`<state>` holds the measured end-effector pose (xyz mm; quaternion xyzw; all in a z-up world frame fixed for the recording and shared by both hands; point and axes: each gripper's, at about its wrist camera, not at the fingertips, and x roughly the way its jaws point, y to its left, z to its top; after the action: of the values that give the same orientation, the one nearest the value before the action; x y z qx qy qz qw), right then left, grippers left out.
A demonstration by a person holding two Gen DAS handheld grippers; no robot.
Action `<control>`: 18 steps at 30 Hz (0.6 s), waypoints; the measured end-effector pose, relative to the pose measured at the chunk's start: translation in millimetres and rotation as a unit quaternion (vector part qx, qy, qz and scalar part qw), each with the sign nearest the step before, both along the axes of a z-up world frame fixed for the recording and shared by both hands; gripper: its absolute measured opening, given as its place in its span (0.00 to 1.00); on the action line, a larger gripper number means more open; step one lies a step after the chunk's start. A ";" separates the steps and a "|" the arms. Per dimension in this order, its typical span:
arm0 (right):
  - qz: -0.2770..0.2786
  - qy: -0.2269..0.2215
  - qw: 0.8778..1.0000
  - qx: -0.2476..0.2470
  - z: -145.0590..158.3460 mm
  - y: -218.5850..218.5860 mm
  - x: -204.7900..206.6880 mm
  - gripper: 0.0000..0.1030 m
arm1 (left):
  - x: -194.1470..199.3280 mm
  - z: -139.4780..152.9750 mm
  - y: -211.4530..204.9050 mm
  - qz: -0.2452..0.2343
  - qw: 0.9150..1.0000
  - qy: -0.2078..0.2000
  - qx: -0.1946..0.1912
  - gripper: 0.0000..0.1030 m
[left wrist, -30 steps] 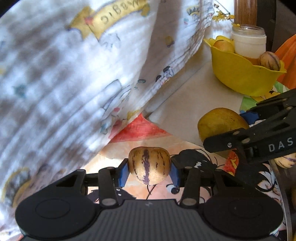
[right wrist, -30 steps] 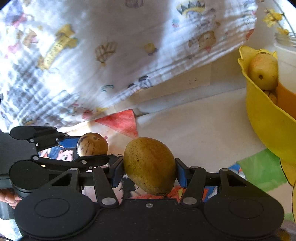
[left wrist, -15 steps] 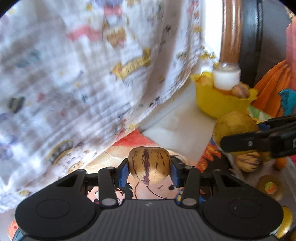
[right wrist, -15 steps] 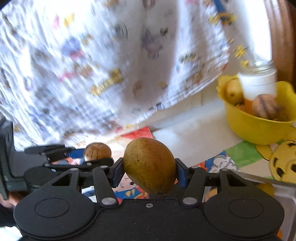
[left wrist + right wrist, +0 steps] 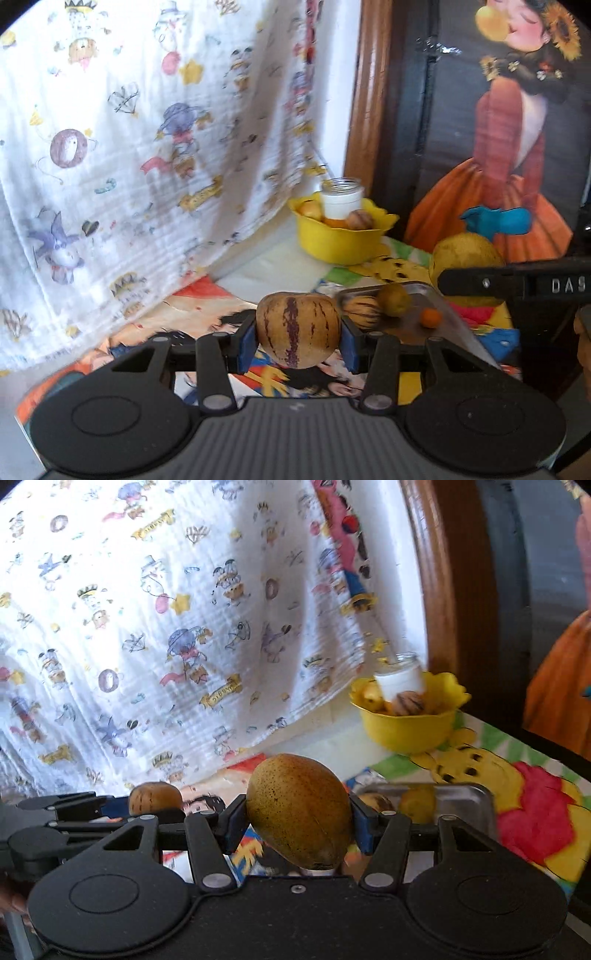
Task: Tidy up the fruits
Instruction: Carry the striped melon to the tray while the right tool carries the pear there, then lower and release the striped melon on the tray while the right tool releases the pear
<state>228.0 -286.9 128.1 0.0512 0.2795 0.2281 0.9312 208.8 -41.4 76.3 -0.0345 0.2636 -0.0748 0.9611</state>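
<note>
My left gripper (image 5: 298,336) is shut on a tan pepino melon with purple stripes (image 5: 297,329), held above the cartoon-printed tablecloth (image 5: 207,325). My right gripper (image 5: 299,821) is shut on a brown-green mango (image 5: 300,808); the same mango (image 5: 466,254) shows at the right of the left wrist view. The melon held by the left gripper (image 5: 155,797) appears at the left of the right wrist view. Ahead lies a metal tray (image 5: 439,317) with another striped melon (image 5: 361,311), a greenish fruit (image 5: 394,299) and a small orange fruit (image 5: 431,317). Farther back stands a yellow bowl (image 5: 338,240) with fruits.
A white jar (image 5: 340,197) stands in or just behind the yellow bowl. A white cartoon-print cloth (image 5: 147,129) hangs along the left and back. A wooden frame (image 5: 369,92) and a dark poster of a figure in an orange skirt (image 5: 509,147) rise at the right.
Both grippers have risen and pulled back from the hanging cloth, each keeping its fruit. The yellow bowl now looks smaller and farther, and the metal tray has come into view.
</note>
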 end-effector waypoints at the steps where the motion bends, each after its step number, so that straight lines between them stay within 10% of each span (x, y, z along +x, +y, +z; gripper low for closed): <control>1: -0.003 -0.001 1.000 0.000 -0.2 -4.5 -7.5 0.57 | -4.2 0.4 -4.5 -0.002 1.000 0.002 -0.004 0.48; 18: -0.054 -0.015 0.998 -0.021 -58.2 -95.1 -55.8 0.57 | -35.9 -32.2 -118.3 -0.056 0.998 0.008 0.042 0.48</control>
<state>172.3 -382.0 69.8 0.0434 0.2674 0.1725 0.9470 172.9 -159.7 44.1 0.0199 0.2759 -0.1174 0.9538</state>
